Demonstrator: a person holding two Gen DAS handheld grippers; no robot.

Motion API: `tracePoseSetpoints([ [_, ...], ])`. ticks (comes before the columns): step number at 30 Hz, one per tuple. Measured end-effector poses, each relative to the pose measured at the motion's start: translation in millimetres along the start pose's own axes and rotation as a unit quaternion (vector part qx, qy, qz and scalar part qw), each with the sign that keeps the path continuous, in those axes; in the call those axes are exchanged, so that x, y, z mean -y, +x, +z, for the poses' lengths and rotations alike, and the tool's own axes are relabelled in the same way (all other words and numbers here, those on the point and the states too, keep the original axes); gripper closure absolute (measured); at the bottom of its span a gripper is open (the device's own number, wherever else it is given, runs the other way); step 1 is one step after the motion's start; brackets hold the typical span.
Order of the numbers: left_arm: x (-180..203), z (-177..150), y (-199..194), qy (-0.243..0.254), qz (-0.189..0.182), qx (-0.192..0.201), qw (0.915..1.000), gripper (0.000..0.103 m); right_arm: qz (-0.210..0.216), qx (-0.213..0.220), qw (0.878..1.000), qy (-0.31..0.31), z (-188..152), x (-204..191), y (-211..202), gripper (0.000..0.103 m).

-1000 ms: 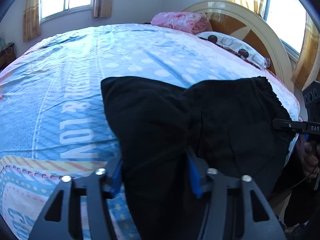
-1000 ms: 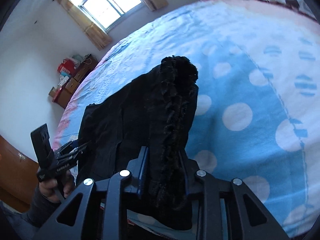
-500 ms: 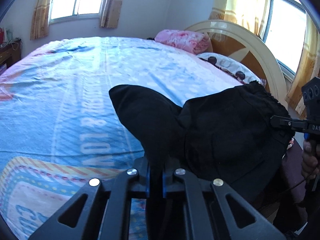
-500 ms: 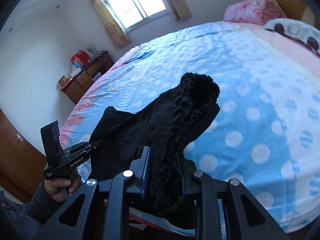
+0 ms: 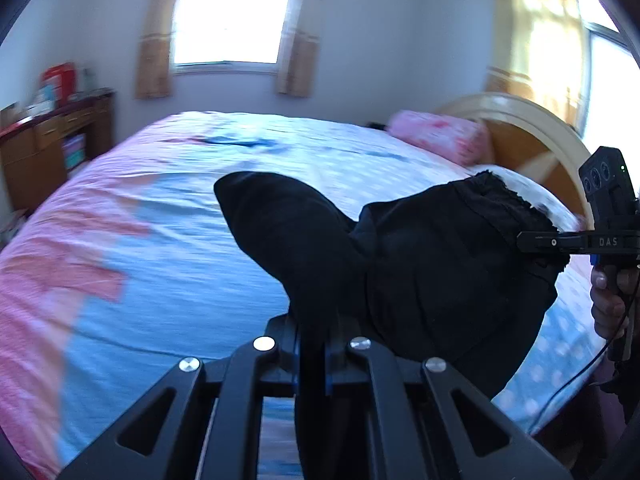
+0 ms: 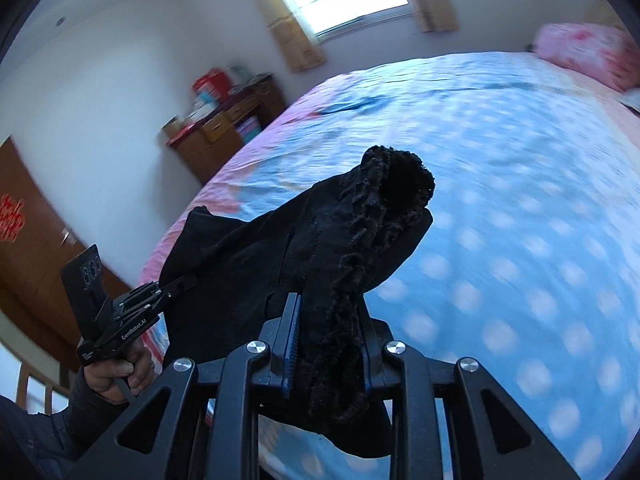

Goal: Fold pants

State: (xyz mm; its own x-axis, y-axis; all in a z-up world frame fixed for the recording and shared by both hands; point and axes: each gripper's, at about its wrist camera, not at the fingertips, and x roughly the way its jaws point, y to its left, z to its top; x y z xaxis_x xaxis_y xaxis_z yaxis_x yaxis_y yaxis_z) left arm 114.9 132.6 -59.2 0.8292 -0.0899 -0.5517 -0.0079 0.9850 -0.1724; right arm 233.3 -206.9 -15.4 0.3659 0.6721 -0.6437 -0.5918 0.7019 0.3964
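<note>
Nearest to me, the left tool [image 5: 311, 354] is pinched tight on a leg end of the black pants [image 5: 420, 264]; a second ago its jaws stood wide around that cloth, so the grip is new. The right tool [image 6: 328, 346] is clamped narrow on the ruffled elastic waistband [image 6: 384, 200], the bunched fabric filling the space between its pads, much as it was a moment ago. From the right-hand view the person's left hand [image 6: 114, 372] shows below its handle, and from the left-hand view the right hand [image 5: 610, 300] shows at the frame's edge.

With both ends now caught, the pants hang slung between the two tools, lifted off the bed [image 5: 180, 240] where before they lay draped over its near edge. The blur in the bedspread and the way the room has swung into view suggest that both hands are rising and carrying the garment over the mattress.

That, I judge, means pickup is done and the next stage is laying the pants out flat on the blue dotted cover, ready for the first fold. The middle sags loosely, so it could land creased.

Further off lie a pink pillow [image 5: 438, 142] by the wooden headboard [image 5: 532, 140], a brown dresser [image 5: 52, 148] against the wall, and the bright curtained window [image 5: 230, 20].
</note>
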Motion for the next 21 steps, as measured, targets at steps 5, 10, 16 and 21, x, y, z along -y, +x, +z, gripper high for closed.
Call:
tracePoseSetpoints([
  [5,-60,1,-6,-0.045,0.061,0.008,0.9971,0.095,0.039,-0.029,0.998,-0.037,46,-35,72,0.078],
  [10,-98,-34,22,-0.087,0.097,-0.036,0.9908,0.093,0.033,-0.087,0.995,-0.047,57,-39,159,0.078],
  [16,-114,-60,46,-0.090,0.156,-0.048,0.9824,0.034,0.000,-0.121,0.993,-0.004,46,-1,217,0.068],
  [21,-113,-44,32,-0.049,0.196,-0.022,0.9790,0.025,-0.008,-0.108,0.994,0.023,48,18,201,0.043],
])
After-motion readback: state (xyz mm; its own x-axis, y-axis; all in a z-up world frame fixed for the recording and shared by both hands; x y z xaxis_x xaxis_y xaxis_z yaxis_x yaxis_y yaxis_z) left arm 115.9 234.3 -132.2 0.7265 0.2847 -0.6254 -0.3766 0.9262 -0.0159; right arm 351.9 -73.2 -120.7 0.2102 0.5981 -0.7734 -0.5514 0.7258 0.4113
